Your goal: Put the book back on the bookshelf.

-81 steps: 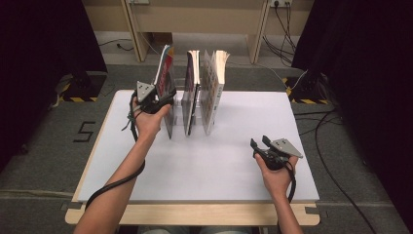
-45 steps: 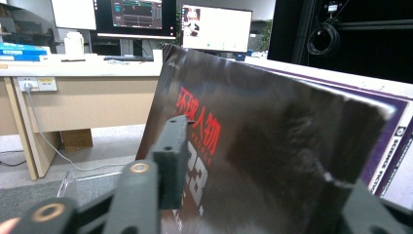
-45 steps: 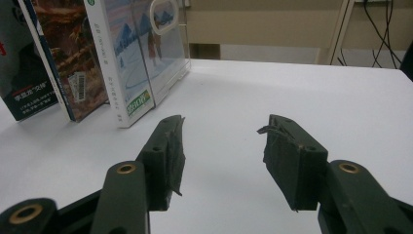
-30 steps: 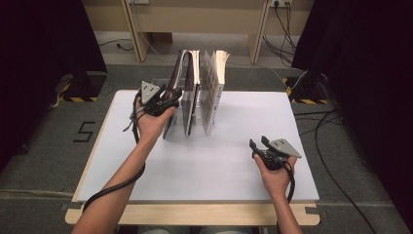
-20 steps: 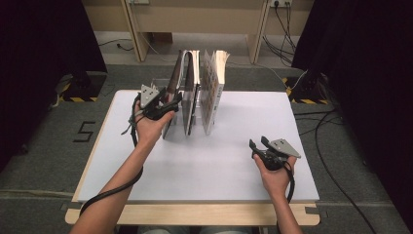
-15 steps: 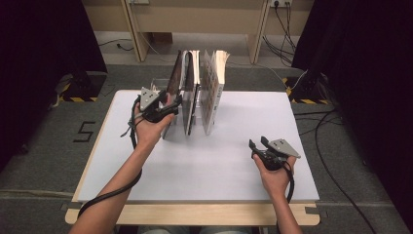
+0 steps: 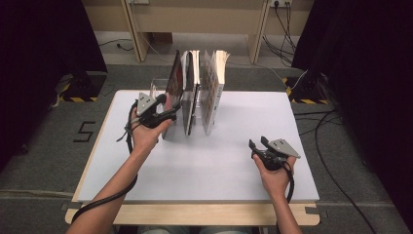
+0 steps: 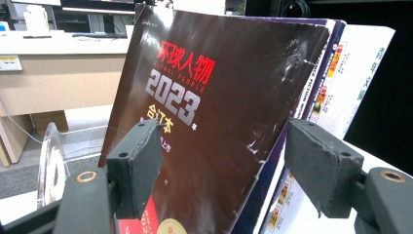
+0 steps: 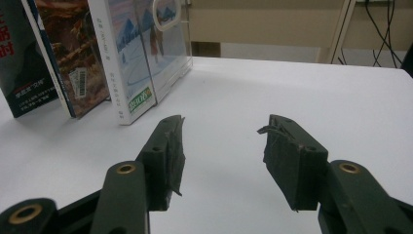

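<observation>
My left gripper point(image 8: 221, 165) has just been opening, its matte black pads now spread off the glossy dark magazine point(image 8: 214, 112). That magazine, tilted away earlier, now leans against the upright books point(image 7: 214, 92). My right gripper point(image 9: 221, 146) rests spread on the white table point(image 7: 234, 161).

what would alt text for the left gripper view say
A dark, glossy book with red Chinese characters and a silver "2023" on its cover leans upright against lighter books, close behind the left gripper. Its black jaws have just been opening and stand wide, not pressing the cover. A clear plastic bookend stands at left.
</observation>
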Available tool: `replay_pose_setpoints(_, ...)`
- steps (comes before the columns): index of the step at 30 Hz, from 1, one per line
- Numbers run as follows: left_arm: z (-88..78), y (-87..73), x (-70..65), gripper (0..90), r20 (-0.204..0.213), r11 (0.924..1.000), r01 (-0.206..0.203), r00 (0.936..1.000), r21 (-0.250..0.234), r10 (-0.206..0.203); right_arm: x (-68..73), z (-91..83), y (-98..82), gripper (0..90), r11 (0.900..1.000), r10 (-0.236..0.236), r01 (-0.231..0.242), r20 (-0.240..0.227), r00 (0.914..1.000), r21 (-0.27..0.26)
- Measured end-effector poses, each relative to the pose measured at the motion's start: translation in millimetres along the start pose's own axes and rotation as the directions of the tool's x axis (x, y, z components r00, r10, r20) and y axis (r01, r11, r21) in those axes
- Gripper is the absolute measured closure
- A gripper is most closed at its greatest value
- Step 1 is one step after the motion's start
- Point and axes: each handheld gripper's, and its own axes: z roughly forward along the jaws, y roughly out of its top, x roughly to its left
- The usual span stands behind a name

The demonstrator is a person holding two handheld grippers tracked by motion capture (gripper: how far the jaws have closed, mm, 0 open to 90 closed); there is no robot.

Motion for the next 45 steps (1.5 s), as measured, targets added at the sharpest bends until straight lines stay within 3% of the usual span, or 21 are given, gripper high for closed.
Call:
replay_pose_setpoints(30, -32.0, -4.2, 10.6, 27.8, 0.019, 0.9997, -0.007, 0.9998, 0.023, 0.007, 0.7, -0.6, 0.4, 48.3, 1.0, -0.005, 0.005, 0.002, 1.0, -0.003)
replay_pose_setpoints(45, -55.7, -10.7, 16.7, 27.6, 0.018, 0.9995, -0.011, 0.9998, 0.031, 0.011, 2.0, -0.7, 0.5, 48.2, 1.0, -0.007, 0.007, 0.006, 1.0, -0.001)
